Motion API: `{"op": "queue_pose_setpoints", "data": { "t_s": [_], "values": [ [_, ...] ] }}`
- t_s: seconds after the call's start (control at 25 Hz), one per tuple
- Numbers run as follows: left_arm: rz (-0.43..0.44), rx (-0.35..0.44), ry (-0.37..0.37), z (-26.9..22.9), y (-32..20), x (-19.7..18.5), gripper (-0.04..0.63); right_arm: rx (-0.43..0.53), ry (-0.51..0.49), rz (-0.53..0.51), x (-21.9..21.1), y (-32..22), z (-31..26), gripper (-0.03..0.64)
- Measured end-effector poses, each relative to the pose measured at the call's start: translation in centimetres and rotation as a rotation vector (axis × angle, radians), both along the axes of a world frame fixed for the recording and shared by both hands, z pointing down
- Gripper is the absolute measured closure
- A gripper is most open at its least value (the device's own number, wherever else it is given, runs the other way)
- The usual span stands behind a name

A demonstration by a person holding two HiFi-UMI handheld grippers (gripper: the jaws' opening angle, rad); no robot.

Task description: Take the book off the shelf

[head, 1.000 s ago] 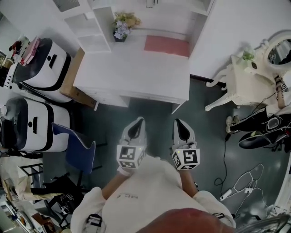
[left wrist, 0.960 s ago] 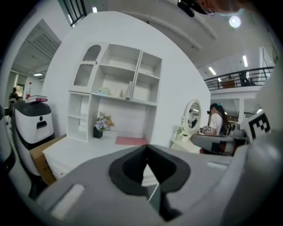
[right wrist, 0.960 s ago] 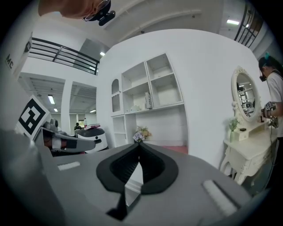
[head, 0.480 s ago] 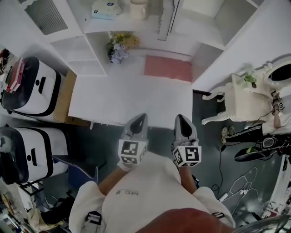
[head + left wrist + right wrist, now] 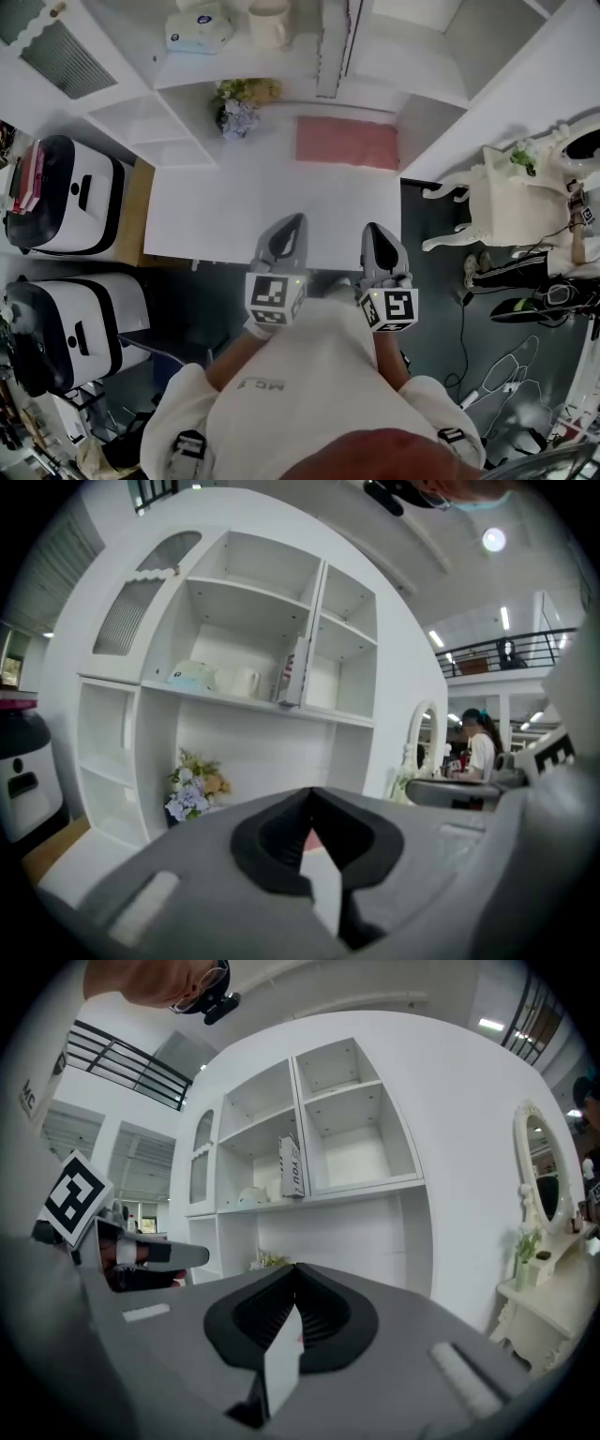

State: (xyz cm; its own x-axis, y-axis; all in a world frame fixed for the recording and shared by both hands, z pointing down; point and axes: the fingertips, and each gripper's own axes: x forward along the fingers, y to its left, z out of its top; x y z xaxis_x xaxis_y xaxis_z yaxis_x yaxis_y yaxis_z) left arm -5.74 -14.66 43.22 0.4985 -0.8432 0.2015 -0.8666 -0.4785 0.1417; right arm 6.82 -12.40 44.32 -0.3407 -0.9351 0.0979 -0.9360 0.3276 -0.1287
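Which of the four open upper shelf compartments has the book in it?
The lower left compartment: the book stands at its right divider, beside a mug and a box. The other three look empty.

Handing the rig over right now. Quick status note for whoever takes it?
Left gripper: shut, empty.
Right gripper: shut, empty.
Both are over the near edge of the desk, pointing at the shelf unit.
Book: upright on the upper shelf against the divider, right of the mug, untouched.
Done: nothing yet.
Left: reach up, open a gripper, grip the book, pull it off.
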Motion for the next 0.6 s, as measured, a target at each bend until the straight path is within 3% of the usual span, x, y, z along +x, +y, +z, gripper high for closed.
{"op": "queue_pose_setpoints", "data": {
  "t_s": [0.12, 0.48, 0.6],
  "values": [
    [-0.015, 0.009, -0.005, -0.7, -1.1, 0.1, 0.594, -0.037, -0.025, 0.003, 0.3, -0.7, 0.7, 0.62],
    [-0.026, 0.051, -0.042, -2.2, -4.8, 1.0, 0.594, -0.003, -0.032, -0.038, 0.2, -2.8, -0.7, 0.62],
    [-0.029, 0.093, -0.05, -3.8, -5.7, 2.0, 0.537, 0.012, -0.026, -0.063, 0.3, -2.6, -1.3, 0.62]
  ]
}}
